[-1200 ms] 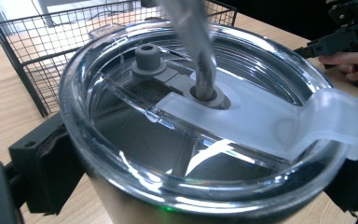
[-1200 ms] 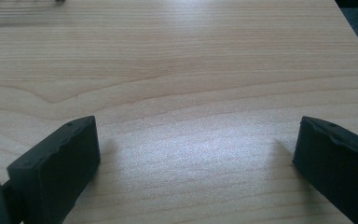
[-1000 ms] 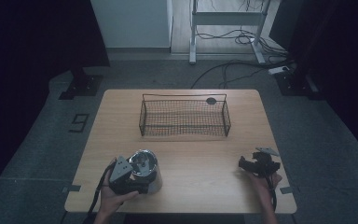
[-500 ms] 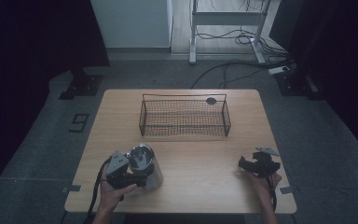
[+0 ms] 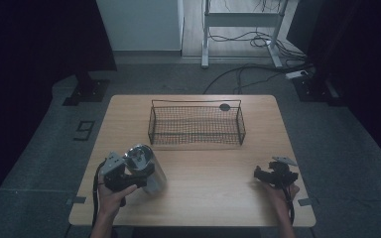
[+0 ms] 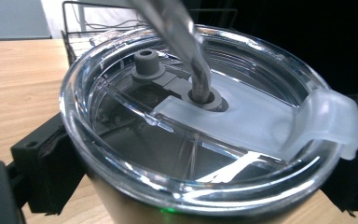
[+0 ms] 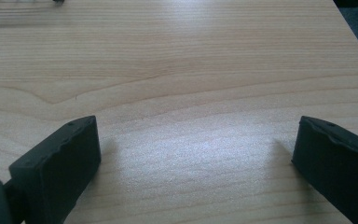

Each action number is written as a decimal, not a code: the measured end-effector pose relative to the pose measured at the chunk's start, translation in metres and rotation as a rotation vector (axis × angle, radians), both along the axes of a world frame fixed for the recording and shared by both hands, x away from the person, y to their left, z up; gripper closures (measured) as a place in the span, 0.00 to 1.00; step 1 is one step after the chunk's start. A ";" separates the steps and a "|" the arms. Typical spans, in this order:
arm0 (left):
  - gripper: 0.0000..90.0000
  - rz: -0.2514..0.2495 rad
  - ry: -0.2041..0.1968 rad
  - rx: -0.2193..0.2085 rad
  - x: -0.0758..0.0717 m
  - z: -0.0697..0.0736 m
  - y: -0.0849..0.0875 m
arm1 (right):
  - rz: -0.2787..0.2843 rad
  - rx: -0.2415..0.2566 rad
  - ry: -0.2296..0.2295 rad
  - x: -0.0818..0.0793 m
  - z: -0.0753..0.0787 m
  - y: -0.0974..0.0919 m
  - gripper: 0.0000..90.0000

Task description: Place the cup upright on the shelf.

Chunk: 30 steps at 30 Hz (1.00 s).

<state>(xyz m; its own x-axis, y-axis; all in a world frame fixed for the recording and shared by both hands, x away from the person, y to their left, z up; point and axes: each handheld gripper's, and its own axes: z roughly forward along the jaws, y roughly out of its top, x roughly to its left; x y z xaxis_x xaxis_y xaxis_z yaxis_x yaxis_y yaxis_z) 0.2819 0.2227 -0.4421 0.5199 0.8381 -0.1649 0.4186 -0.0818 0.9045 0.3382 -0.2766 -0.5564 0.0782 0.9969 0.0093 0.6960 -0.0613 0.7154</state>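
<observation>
Steel tumbler (image 5: pixel 146 167) in my left tongs (image 5: pixel 129 174), pinched below its lid (image 6: pixel 200 121), seems smooth and slippery; right tongs (image 7: pixel 193 154) are spread over the table (image 7: pixel 191 60).

Right tongs (image 7: pixel 196 158) are spread wide, hovering low over bare pale wood bench (image 7: pixel 191 70), nothing sitting between the two black jaws.

I had the tumbler (image 5: pixel 146 167) sitting between my left gripper's (image 5: pixel 129 174) jaws at the table's (image 5: pixel 213 198) near left, its straw (image 6: pixel 182 37) rising through the lid (image 6: pixel 200 116). The wire basket (image 5: pixel 196 124) stood beyond both grippers, centred. My right gripper (image 5: pixel 270 174) rested well apart at the near right.
</observation>
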 end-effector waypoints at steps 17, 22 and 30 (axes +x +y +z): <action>0.05 0.019 -0.059 0.074 0.016 0.038 -0.018 | -0.003 -0.001 -0.002 0.000 0.000 0.000 0.01; 0.05 0.012 -0.072 0.086 0.024 0.050 -0.025 | -0.003 -0.002 0.000 0.000 0.000 0.000 0.01; 0.05 0.004 -0.071 0.095 0.034 0.059 -0.036 | -0.003 -0.002 -0.001 0.000 0.000 0.000 0.01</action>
<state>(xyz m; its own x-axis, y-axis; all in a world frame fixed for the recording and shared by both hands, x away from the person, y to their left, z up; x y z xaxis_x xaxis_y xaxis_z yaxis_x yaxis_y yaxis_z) 0.3158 0.1866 -0.3827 0.5239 0.8505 -0.0473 0.3539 -0.1668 0.9203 0.3379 -0.2768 -0.5562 0.0807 0.9967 0.0079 0.6954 -0.0620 0.7160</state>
